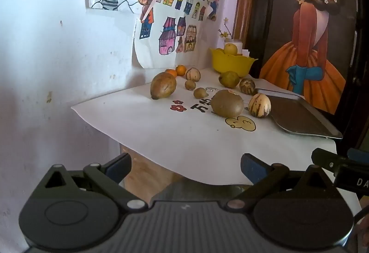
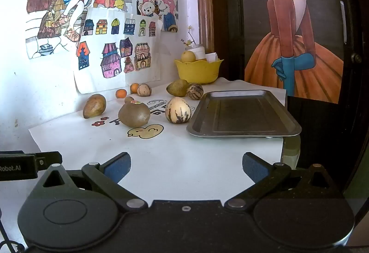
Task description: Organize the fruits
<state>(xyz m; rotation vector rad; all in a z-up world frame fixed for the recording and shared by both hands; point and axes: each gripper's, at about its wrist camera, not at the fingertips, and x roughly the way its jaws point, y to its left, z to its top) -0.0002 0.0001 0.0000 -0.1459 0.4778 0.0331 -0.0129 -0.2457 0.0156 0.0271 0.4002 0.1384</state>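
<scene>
Several fruits lie on a white-covered table (image 2: 161, 160): a round brown fruit with a sticker (image 2: 134, 114) (image 1: 227, 103), a cream striped melon (image 2: 178, 109) (image 1: 259, 105), a brown mango-like fruit (image 2: 94, 105) (image 1: 163, 85), two small oranges (image 2: 121, 93), a green pear-like fruit (image 2: 177, 87) (image 1: 229, 79) and more striped fruits (image 2: 195, 91). A metal tray (image 2: 242, 114) (image 1: 297, 114) lies empty at the right. A yellow bowl (image 2: 197, 69) (image 1: 230, 65) at the back holds a yellow fruit. My left gripper (image 1: 185, 167) and right gripper (image 2: 186, 166) are open and empty, short of the fruits.
Children's drawings hang on the white wall behind the table. A dark door with a painted girl stands at the right. A white jar (image 2: 198, 51) stands behind the bowl. The table's front edge and right edge are close to the grippers.
</scene>
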